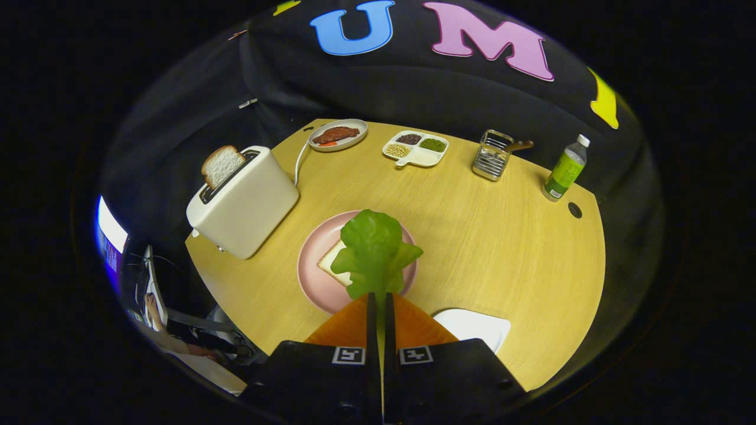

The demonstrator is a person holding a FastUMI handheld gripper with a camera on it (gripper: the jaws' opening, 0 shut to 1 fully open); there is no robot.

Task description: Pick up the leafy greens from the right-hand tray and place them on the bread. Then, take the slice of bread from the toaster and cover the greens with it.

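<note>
Above pink plate [313,277] and bread [331,262], claw [378,295] pinching leafy greens [375,251] between fingers

Gripper [378,298] is clamped down, fingers nearly touching with just a thin gap between them. Both fingers [371,319] pinch the stem end of the leafy greens [375,251], leaf fanning out just ahead of the tips. Fingers point forward and downward.

No legible text shows; the bottle [565,168] label is too small to read.
</note>
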